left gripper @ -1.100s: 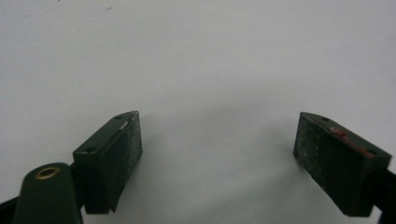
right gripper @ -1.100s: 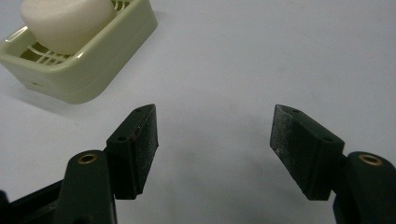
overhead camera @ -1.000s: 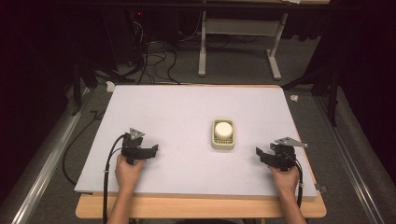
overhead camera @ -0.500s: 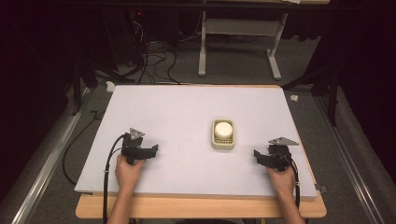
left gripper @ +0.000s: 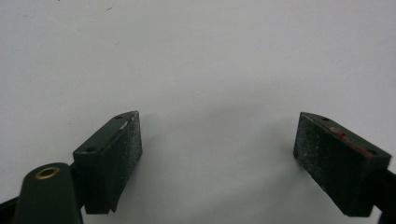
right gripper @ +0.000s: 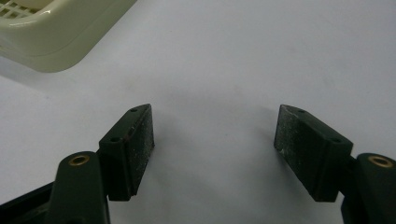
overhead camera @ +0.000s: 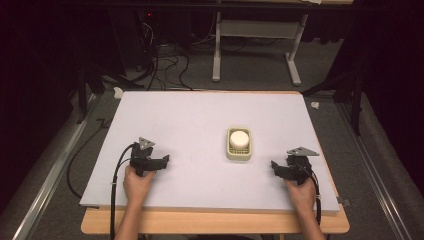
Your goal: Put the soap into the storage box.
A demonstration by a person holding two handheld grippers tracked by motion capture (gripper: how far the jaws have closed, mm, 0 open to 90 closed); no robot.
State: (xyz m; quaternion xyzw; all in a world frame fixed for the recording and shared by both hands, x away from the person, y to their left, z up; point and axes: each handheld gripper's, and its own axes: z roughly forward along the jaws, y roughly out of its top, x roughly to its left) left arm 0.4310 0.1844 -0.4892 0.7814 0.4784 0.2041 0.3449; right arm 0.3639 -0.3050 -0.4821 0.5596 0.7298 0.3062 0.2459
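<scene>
White sheet [overhead camera: 190,130] covers the tabletop [overhead camera: 210,225], wood edge showing along the near side. Cream slotted basket [overhead camera: 239,152] sits right of centre on the sheet, white round lid or puck [overhead camera: 239,138] inside it. Basket corner also at upper left of the right gripper view [right gripper: 56,37]. Behind the tabletop: tangled black cables [overhead camera: 167,60] on grey floor, white desk frame legs [overhead camera: 216,50]. Small white object [overhead camera: 118,92] off the far left corner.
</scene>
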